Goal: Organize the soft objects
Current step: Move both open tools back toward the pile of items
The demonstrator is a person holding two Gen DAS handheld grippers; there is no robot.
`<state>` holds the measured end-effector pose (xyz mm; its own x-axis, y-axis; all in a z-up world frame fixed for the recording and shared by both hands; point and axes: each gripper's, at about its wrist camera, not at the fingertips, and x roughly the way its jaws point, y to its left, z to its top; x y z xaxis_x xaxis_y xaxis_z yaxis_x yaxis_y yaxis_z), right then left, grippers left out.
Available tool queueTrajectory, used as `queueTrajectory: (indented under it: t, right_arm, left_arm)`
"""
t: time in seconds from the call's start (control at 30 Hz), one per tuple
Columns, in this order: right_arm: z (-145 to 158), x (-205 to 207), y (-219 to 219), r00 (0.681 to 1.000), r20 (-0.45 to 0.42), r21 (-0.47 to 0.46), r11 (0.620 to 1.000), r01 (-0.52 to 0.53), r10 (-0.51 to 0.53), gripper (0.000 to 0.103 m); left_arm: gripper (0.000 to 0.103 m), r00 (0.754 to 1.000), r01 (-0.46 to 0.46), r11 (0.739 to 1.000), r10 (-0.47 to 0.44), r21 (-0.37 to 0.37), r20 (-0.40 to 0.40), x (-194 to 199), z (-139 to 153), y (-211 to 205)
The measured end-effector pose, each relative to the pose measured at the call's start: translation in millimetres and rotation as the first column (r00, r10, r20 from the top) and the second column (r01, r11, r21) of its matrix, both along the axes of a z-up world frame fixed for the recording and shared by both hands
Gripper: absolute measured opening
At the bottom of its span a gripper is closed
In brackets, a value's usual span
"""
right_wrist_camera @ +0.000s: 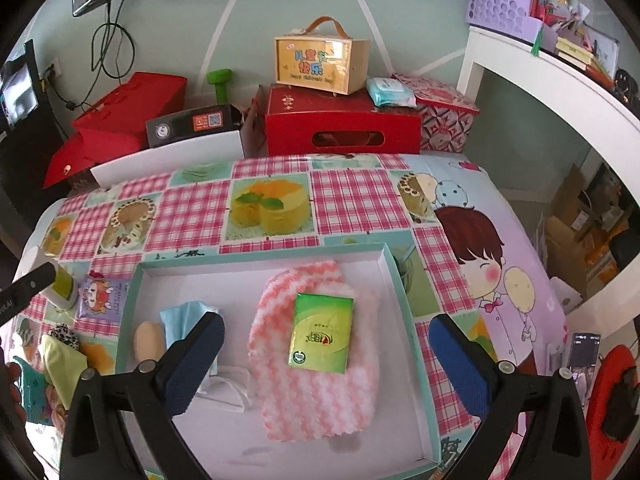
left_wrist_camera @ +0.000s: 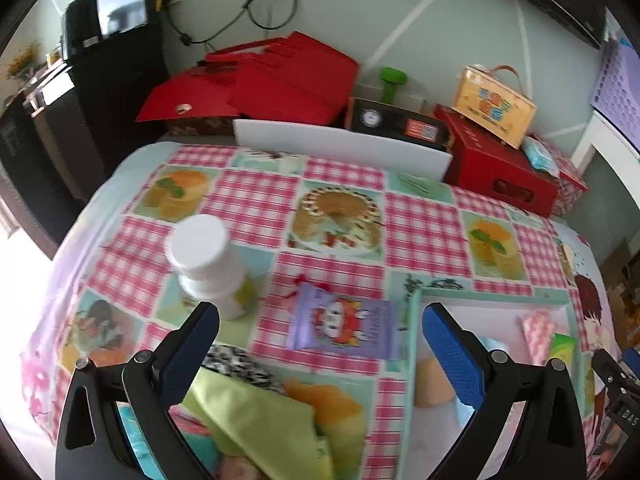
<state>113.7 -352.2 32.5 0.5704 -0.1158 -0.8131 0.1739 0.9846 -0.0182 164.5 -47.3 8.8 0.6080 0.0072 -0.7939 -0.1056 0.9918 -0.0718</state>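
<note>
Over tablecloth (left_wrist_camera: pixel 340 196): left hand-held gripper (left_wrist_camera: pixel 320 344) wide, empty.

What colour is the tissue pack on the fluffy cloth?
Green and yellow tissue pack; clearest in the right wrist view.

A: Any writing you can read?

B: The yellow box with a handle (right_wrist_camera: pixel 321 65) shows big Chinese characters, "儿童节快乐", with a small line under them too blurred to read.

A: And what it sits on?

B: The red carton (right_wrist_camera: pixel 342 120) under that box has a gold mark on top, unreadable. The green packet (right_wrist_camera: pixel 322 333), in front of the box, has a red logo, also unreadable.
</note>
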Motion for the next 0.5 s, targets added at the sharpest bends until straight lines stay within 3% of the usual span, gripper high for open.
queueTrajectory:
  t: [0.5]
  right_arm:
    - [-8.7, 5.6, 14.4, 0.999, -0.032, 0.001, 0.999, -0.041, 0.041, 0.103]
  left_arm:
    - [0.101, 0.976, -0.213, 0.976, 0.215, 0.051, -0.046, -3.5, -4.2, 82.7]
